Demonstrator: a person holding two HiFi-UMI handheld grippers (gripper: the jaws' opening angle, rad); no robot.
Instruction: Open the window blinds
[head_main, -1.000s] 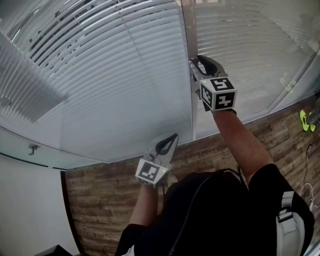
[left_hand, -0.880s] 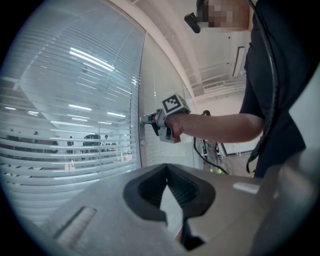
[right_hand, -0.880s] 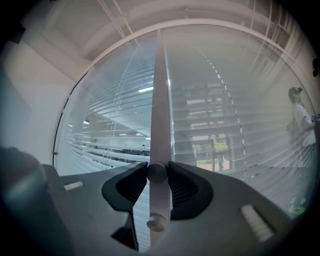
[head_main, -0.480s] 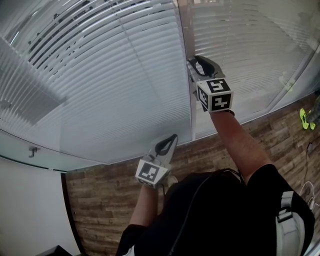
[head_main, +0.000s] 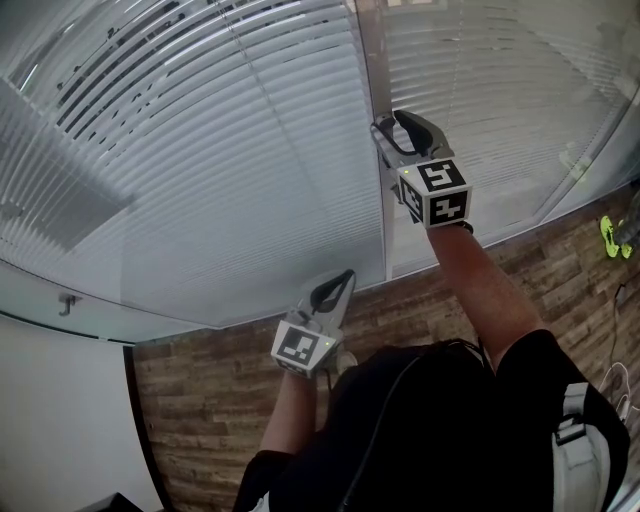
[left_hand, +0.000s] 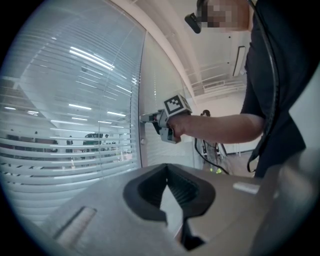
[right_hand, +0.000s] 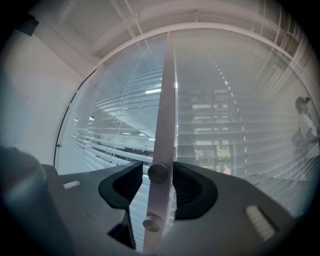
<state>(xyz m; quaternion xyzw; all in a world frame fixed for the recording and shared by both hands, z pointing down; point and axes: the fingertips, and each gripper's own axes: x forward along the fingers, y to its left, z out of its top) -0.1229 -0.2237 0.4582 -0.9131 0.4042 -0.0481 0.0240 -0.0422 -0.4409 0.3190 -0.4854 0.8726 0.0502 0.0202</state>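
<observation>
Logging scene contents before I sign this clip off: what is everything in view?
blinds: two panels, white, behind glass, filling the view ahead
frame post: one, grey metal, upright between the panels
knobs: two, grey metal, on the post, one above the other
wall hook: one, metal, at the left below the blinds
floor: brown wood pattern
small object: one, yellow-green, on the floor far right; too small to identify
person: black top, bare forearms
right gripper: grey, jaws opening either side of the upper knob, not pressing it
left gripper: grey, shut, empty, held low
</observation>
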